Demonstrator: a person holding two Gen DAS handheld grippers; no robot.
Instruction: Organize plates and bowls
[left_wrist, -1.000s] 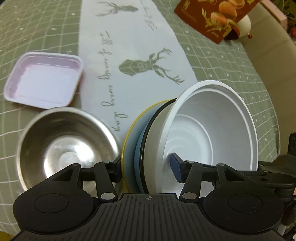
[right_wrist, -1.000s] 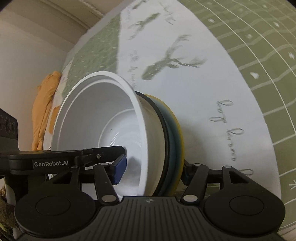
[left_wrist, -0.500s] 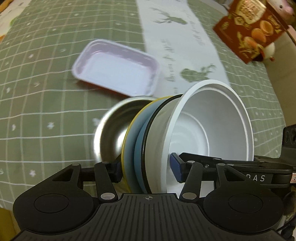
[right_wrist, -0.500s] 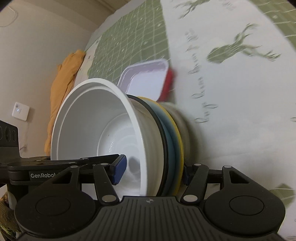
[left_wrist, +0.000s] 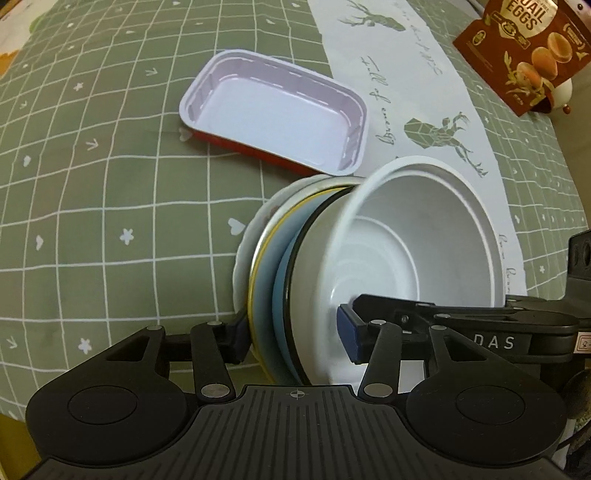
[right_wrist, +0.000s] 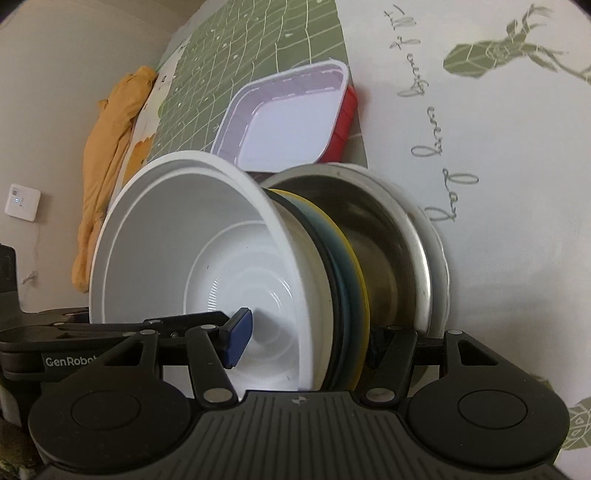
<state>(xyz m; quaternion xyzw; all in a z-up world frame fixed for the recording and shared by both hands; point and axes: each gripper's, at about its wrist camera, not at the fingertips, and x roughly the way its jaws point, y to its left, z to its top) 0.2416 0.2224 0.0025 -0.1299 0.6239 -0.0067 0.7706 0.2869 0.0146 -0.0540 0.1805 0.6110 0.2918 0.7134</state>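
Both grippers clamp one nested stack from opposite sides: a white bowl (left_wrist: 424, 236) inside a black-rimmed white bowl, a blue plate and a yellow-rimmed plate (left_wrist: 258, 266). My left gripper (left_wrist: 291, 332) is shut on the stack's rim. My right gripper (right_wrist: 306, 339) is shut on the same stack (right_wrist: 207, 254). The stack hangs just over a steel bowl (right_wrist: 384, 236) that sits on a white plate (right_wrist: 439, 258). In the left wrist view only the white plate's edge (left_wrist: 243, 243) shows behind the stack.
A rectangular white tray with a red outside (left_wrist: 277, 107) lies beyond the stack on the green checked tablecloth (left_wrist: 92, 184); it also shows in the right wrist view (right_wrist: 288, 122). A white runner with deer prints (left_wrist: 417, 92) crosses the table. A brown egg box (left_wrist: 524, 48) stands far right.
Both grippers have carried the stack over the table to above the steel bowl and white plate. The tray now lies closer behind.
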